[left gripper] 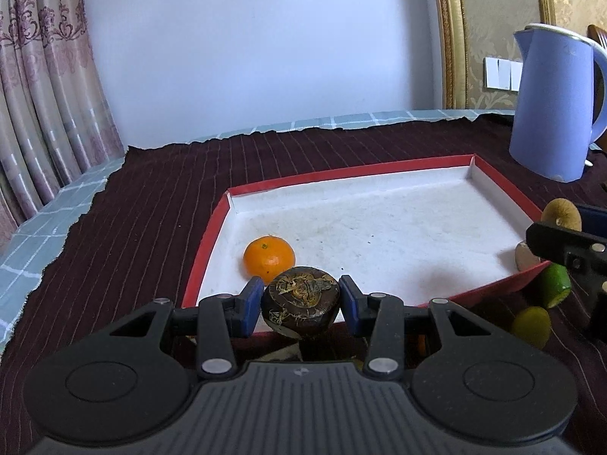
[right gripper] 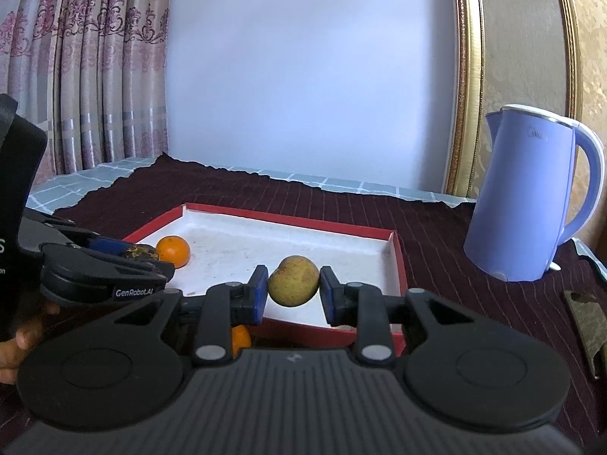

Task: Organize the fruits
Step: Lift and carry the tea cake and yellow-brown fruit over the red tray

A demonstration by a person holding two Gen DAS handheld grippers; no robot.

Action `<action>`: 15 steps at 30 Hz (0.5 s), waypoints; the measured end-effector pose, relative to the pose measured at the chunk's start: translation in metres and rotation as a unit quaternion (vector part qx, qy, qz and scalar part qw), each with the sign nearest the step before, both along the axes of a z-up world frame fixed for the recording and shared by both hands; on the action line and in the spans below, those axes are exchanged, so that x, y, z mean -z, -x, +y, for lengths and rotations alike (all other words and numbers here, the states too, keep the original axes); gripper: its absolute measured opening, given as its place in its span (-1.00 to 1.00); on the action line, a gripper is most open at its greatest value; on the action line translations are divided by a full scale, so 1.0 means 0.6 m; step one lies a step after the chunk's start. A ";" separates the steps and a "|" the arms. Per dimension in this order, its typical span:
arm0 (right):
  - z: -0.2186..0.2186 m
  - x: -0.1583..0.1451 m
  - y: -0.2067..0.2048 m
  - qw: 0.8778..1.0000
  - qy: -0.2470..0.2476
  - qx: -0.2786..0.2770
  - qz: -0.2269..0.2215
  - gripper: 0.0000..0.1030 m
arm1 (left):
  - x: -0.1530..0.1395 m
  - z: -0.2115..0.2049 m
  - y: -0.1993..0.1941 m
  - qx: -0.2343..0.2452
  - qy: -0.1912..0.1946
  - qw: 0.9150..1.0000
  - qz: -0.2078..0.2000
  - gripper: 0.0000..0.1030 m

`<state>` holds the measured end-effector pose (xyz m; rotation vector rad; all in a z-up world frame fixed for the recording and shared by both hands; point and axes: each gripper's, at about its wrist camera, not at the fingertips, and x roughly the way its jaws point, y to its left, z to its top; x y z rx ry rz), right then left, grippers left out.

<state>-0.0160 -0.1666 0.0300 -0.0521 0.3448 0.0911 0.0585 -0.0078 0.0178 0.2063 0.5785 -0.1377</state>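
So we've got two fruits in hand here. The dark brown, round, wrinkly fruit with dried yellowish bits on top (left gripper: 301,303) sits clamped between the blue pads of the left gripper (left gripper: 301,301), held over the near edge of the shallow red-rimmed cardboard tray with a white inside (left gripper: 379,227). Right behind it, a small round orange mandarin (left gripper: 268,259) sits on the tray floor near the left wall.

Over on the other side, the right gripper (right gripper: 293,290) has its jaws squeezed on a yellowish-green, lumpy, speckled fruit (right gripper: 293,280), also held over the tray's near edge. From the left wrist view we also spot a cut green lime (left gripper: 555,284) and a yellow-green round fruit (left gripper: 531,325) lying on the cloth just outside the tray's near right corner, plus a pale piece (left gripper: 525,256) inside that corner. Another orange fruit (right gripper: 241,339) peeks out under the right gripper.

Everything sits on a dark maroon striped cloth (right gripper: 455,265) over a pale blue checked table cover (left gripper: 38,246). A lavender-blue plastic electric kettle (right gripper: 527,193) stands to the right of the tray, well apart, with pink patterned curtains (right gripper: 95,57) behind.
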 end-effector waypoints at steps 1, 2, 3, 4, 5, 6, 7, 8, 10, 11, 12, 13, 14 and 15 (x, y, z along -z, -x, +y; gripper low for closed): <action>-0.002 0.000 -0.003 1.000 0.000 0.001 0.000 -0.48 | 0.000 0.000 -0.004 -0.001 0.000 1.000 0.002 -0.19; -0.004 0.000 -0.007 1.000 0.001 0.003 0.001 -0.48 | -0.001 -0.001 -0.007 -0.002 0.000 1.000 0.002 -0.19; -0.005 0.000 -0.010 1.000 0.001 0.004 0.001 -0.48 | -0.001 -0.001 -0.010 -0.005 -0.001 1.000 0.003 -0.19; -0.007 -0.001 -0.014 1.000 0.001 0.005 0.002 -0.48 | -0.001 -0.002 -0.013 -0.007 -0.002 1.000 0.003 -0.18; -0.008 -0.001 -0.017 1.000 0.001 0.006 0.003 -0.48 | -0.001 -0.002 -0.016 -0.008 -0.003 1.000 0.003 -0.18; -0.009 -0.001 -0.020 1.000 0.001 0.007 0.004 -0.48 | -0.001 -0.003 -0.018 -0.010 -0.003 1.000 0.004 -0.18; -0.010 0.000 -0.022 1.000 0.002 0.007 0.004 -0.48 | -0.001 -0.003 -0.021 -0.010 -0.004 1.000 0.004 -0.18; -0.010 0.000 -0.025 1.000 0.002 0.008 0.005 -0.48 | 0.000 -0.004 -0.024 -0.011 -0.004 1.000 0.005 -0.18; -0.010 0.001 -0.031 1.000 0.002 0.008 0.007 -0.48 | 0.000 -0.005 -0.029 -0.012 -0.005 1.000 0.008 -0.18; -0.010 0.002 -0.034 1.000 0.001 0.008 0.008 -0.48 | 0.001 -0.005 -0.032 -0.012 -0.005 1.000 0.010 -0.18; -0.010 0.002 -0.037 1.000 0.001 0.007 0.008 -0.48 | 0.001 -0.006 -0.036 -0.013 -0.005 1.000 0.012 -0.18; -0.009 0.003 -0.039 1.000 0.002 0.008 0.009 -0.48 | 0.001 -0.007 -0.040 -0.014 -0.005 1.000 0.014 -0.18; -0.008 0.003 -0.042 1.000 0.002 0.007 0.010 -0.48 | -0.001 -0.007 -0.043 -0.015 -0.004 1.000 0.015 -0.18; -0.008 0.003 -0.046 1.000 0.002 0.007 0.011 -0.48 | -0.003 -0.007 -0.046 -0.015 -0.002 1.000 0.015 -0.18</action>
